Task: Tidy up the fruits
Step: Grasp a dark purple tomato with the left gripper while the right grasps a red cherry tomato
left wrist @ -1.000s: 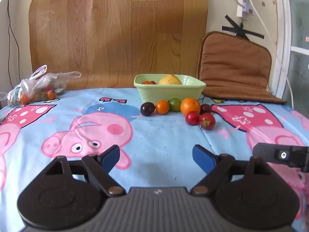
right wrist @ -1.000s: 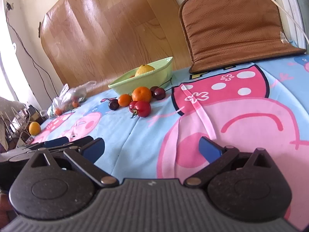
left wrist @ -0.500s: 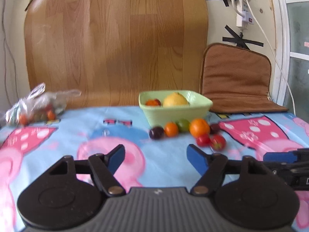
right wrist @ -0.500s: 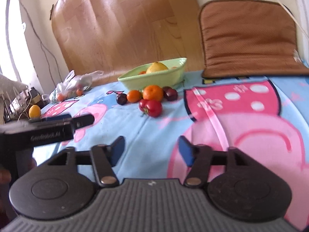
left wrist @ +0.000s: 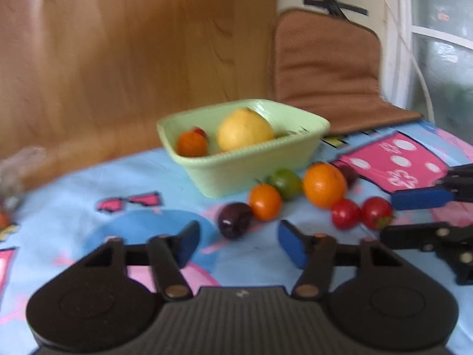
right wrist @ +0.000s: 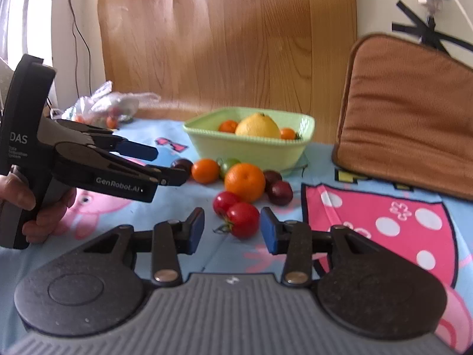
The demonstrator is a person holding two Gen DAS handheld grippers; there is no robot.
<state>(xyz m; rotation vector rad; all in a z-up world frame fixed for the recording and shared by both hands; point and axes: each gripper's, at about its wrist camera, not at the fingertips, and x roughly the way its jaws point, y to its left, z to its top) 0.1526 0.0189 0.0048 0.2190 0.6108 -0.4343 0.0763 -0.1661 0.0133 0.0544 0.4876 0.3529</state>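
A light green bowl (left wrist: 260, 159) (right wrist: 266, 149) holds a yellow citrus (left wrist: 244, 130) and small orange fruits. In front of it lie a dark plum (left wrist: 235, 220), a small orange fruit (left wrist: 264, 201), a green tomato (left wrist: 286, 180), a big orange (left wrist: 324, 185) (right wrist: 244, 182), two red tomatoes (left wrist: 375, 213) (right wrist: 243, 219) and dark plums (right wrist: 279, 192). My left gripper (left wrist: 238, 244) is open, just short of the dark plum. My right gripper (right wrist: 232, 229) is open, with the nearest red tomato just ahead of its fingertips.
A blue and pink cartoon tablecloth (right wrist: 384, 224) covers the table. A brown cushion (right wrist: 411, 118) leans at the back right, a wooden board (right wrist: 230, 38) behind the bowl. A plastic bag of fruit (right wrist: 109, 106) lies at the back left.
Both grippers have moved forward toward the fruit row. The left gripper now fronts the dark plum; the right gripper has closed in on the red tomatoes.
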